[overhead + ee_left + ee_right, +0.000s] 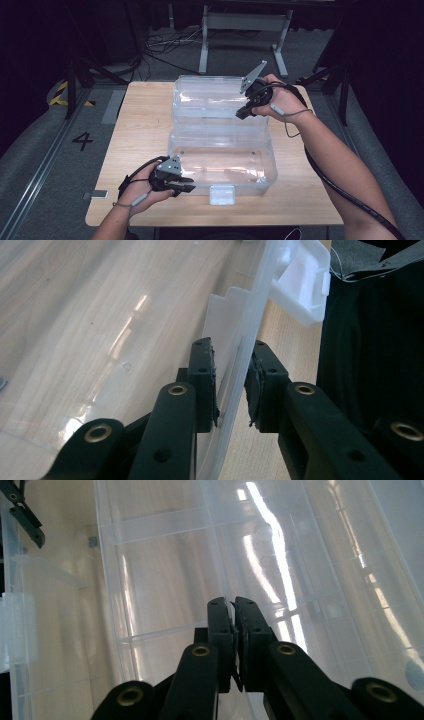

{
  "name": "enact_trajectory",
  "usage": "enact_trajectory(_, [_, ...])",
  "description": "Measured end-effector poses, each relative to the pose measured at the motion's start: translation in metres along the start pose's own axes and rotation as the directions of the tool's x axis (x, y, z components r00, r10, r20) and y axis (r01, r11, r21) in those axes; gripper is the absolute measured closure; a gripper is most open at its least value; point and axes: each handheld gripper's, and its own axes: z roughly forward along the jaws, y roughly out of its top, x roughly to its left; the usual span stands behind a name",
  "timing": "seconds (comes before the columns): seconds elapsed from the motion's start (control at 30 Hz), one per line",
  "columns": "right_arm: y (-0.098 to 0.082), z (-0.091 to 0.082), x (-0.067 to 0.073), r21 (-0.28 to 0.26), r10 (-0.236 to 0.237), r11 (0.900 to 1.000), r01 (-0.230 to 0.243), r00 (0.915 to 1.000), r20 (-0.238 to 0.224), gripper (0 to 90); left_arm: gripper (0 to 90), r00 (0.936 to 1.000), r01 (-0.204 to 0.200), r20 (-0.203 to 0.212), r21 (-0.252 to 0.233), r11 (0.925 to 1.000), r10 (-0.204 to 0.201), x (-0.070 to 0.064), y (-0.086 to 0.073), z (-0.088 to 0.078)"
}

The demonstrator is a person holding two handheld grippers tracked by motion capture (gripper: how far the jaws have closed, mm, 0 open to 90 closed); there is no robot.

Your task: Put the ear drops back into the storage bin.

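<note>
Clear plastic box (222,162) sits mid-table on the wooden table (140,130), lid (215,97) swung open and back toward the far edge. White latch (222,194) hangs off the near front wall.

High view: left gripper (186,186) at the box's near-left corner, left hand (142,190) behind it; right gripper (241,114) over the lid's right end, held by the right hand (282,102), grey three-cornered plate pointing up. From here the jaw gaps of both are too small to read.

Left gripper view settles it: left gripper (234,385) straddles the front wall (245,360) of the box, one jaw inside, one outside, a slight gap on each side of the plastic — part open, not clamped. Latch (302,282) seen beyond, cut off at the top edge.

Right gripper view: right gripper (234,611) jaws nearly pressed together, a thin slit between, nothing in them. Below lies the ribbed lid (280,545). Other gripper's tip (25,515) shows top left. Glare hides the lid's finer detail.
</note>
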Motion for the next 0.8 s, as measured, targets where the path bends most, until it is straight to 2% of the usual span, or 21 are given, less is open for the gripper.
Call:
enact_trajectory(0.1, [0.001, -0.002, 0.004, 0.001, 0.0, 1.0, 0.0, 1.0, -0.007, 87.5, 75.3, 1.0, -0.001, -0.001, 0.0, 1.0, 0.001, 0.0, 0.0, 0.0])
enact_trajectory(0.33, [0.001, -0.007, 0.016, -0.003, -0.037, 0.999, 0.037, 0.9992, -0.016, 88.1, 75.3, 1.0, 0.0, -0.001, 0.0, 1.0, 0.0, 0.0, 0.0, 0.0])
enact_trajectory(0.57, [0.001, -0.012, 0.028, 0.018, -0.058, 0.998, 0.059, 0.9976, -0.039, 88.7, 75.1, 1.0, 0.002, -0.005, 0.004, 1.0, -0.002, -0.001, 0.0, 0.0])
enact_trajectory(0.8, [-0.001, -0.015, 0.041, 0.03, -0.083, 0.996, 0.084, 0.9961, -0.032, 89.1, 74.9, 1.0, 0.002, -0.008, 0.005, 1.0, -0.002, -0.001, 0.0, 0.0])
